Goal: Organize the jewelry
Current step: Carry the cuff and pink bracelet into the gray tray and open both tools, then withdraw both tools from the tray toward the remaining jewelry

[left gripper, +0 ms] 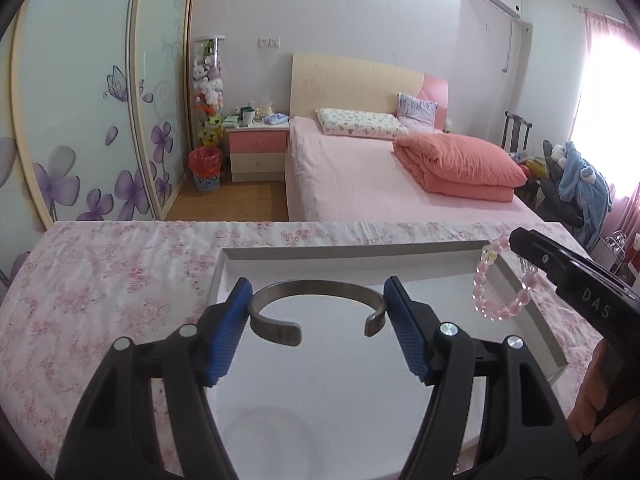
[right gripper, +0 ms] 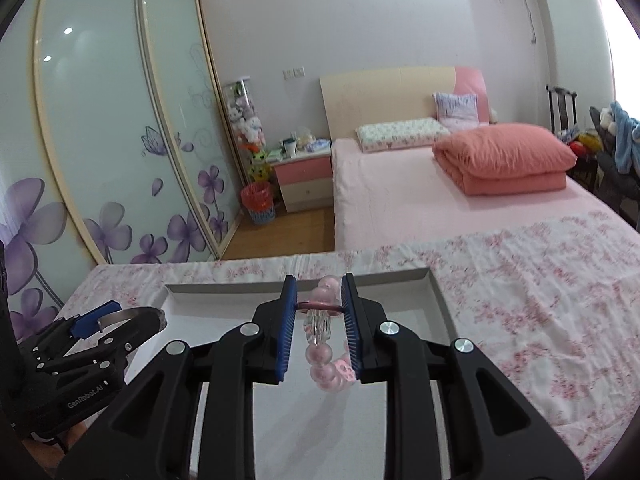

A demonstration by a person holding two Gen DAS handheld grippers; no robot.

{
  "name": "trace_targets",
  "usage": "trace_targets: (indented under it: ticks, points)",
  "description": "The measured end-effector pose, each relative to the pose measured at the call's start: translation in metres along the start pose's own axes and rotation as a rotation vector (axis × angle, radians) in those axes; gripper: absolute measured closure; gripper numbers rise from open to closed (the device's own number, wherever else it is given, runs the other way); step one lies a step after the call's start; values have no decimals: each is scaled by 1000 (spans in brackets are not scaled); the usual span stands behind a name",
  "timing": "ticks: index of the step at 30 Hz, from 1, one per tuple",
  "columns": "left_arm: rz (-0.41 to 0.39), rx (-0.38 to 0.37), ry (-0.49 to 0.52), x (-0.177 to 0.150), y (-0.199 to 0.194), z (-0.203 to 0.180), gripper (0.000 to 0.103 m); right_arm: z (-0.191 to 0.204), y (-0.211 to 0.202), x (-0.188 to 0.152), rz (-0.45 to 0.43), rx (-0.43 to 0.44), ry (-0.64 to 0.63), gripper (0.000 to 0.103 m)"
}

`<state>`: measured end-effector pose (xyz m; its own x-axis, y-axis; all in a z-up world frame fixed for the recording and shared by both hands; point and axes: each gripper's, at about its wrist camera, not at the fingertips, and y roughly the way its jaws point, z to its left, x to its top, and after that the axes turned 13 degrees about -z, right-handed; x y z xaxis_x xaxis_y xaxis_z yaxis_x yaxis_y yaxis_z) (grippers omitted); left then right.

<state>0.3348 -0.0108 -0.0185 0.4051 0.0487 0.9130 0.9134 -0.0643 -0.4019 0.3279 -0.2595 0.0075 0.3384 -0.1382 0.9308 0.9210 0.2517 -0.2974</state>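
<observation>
My left gripper [left gripper: 318, 294] is shut on a silver open cuff bangle [left gripper: 316, 294], its blue pads pressing the bangle's two sides, held over the white shallow tray [left gripper: 352, 254]. My right gripper [right gripper: 318, 294] is shut on a pink bead bracelet [right gripper: 326, 364] with clear crystal beads; the bracelet hangs between the pads above the tray [right gripper: 436, 292]. In the left wrist view the bracelet [left gripper: 500, 292] dangles from the right gripper [left gripper: 524, 254] over the tray's right rim. In the right wrist view the left gripper [right gripper: 120, 316] with the bangle [right gripper: 132, 314] is at the lower left.
The tray lies on a table covered with a pink floral cloth [left gripper: 112, 280]. Beyond the table stand a pink bed [left gripper: 380, 172], a nightstand [left gripper: 258, 148], a red waste basket [left gripper: 206, 168] and sliding wardrobe doors [left gripper: 80, 120].
</observation>
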Motion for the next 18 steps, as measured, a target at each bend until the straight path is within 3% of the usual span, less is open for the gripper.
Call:
trace_targets:
  ticks: [5,6,7,8,18]
  points:
    - [12,-3,1,0,10,-1,37,-1,5,0,19,-7,9,77]
    - [12,-1,1,2,11,0,36,-1,5,1,15,-8,12,72]
    - [6,-1,4,3,11,1,36,-1,4,3,12,-6,15,57]
    - [-5,1,9,4,11,1,36,-1,0,4,1,-6,19,48]
    - [-49,37,-4,10,-16,20,32,-7,-31,11,-45,-13,22,48]
